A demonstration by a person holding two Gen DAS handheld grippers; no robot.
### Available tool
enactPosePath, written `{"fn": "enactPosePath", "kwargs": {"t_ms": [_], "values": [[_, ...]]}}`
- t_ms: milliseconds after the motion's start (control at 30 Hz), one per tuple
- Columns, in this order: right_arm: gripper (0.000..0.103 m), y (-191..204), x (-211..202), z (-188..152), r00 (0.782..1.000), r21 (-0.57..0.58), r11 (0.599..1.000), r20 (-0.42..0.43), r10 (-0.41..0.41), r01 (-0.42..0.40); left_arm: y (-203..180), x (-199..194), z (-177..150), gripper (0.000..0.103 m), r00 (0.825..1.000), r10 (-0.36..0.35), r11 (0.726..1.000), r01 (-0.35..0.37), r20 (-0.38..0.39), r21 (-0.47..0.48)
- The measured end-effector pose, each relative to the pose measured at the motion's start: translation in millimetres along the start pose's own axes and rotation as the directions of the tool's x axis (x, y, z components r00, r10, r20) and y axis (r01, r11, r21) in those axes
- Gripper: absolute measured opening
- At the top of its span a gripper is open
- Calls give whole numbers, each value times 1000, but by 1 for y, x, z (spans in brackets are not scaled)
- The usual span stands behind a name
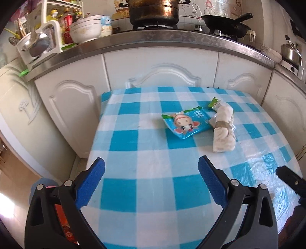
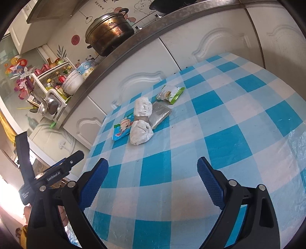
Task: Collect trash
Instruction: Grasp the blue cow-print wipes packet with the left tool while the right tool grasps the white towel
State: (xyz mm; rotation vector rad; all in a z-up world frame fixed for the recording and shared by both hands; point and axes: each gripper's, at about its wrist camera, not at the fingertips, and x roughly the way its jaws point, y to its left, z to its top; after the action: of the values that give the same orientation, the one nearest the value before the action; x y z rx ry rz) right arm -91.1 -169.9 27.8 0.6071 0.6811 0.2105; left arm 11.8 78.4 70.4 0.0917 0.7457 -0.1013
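Note:
Trash lies on a blue-and-white checked table (image 1: 133,172) (image 2: 229,124). A blue cartoon wrapper (image 1: 184,122) (image 2: 122,129) lies flat beside a rolled white bundle bound with tape (image 1: 223,130) (image 2: 141,120). A green snack packet (image 1: 215,103) (image 2: 170,93) sits behind the bundle. A silver foil packet (image 2: 159,115) lies against the bundle in the right wrist view. My left gripper (image 1: 151,170) hovers open over the near left of the table, short of the wrapper. My right gripper (image 2: 153,168) is open too, nothing between its blue pads, well short of the bundle.
White cabinet doors (image 1: 162,69) and a steel counter edge (image 1: 153,38) rise right behind the table. On the counter stand a big pot (image 1: 153,11), a black pan (image 1: 227,24), bowls (image 1: 86,28) and a dish rack (image 1: 38,42). Floor drops off at the table's left (image 1: 23,172).

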Motion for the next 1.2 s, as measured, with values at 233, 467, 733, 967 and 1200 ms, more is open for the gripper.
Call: {"fn": "enactPosePath", "kwargs": {"t_ms": [233, 467, 733, 967, 1200], "values": [[93, -16, 2, 6, 1000, 51, 998, -7, 25, -24, -33, 52, 66, 98, 972, -232, 972, 229, -43, -56], [93, -26, -2, 13, 999, 72, 997, -4, 39, -39, -59, 131, 109, 98, 981, -161, 983, 148, -113, -112], [93, -37, -7, 19, 999, 71, 997, 9, 32, -33, -51, 175, 96, 98, 972, -127, 987, 105, -199, -118], [93, -38, -6, 19, 1000, 69, 997, 2, 29, -29, -50, 174, 85, 98, 972, -109, 993, 96, -209, -72], [93, -36, -5, 20, 1000, 49, 999, 2, 4, -4, -65, 143, 54, 98, 966, -162, 985, 171, -202, 25]]}}
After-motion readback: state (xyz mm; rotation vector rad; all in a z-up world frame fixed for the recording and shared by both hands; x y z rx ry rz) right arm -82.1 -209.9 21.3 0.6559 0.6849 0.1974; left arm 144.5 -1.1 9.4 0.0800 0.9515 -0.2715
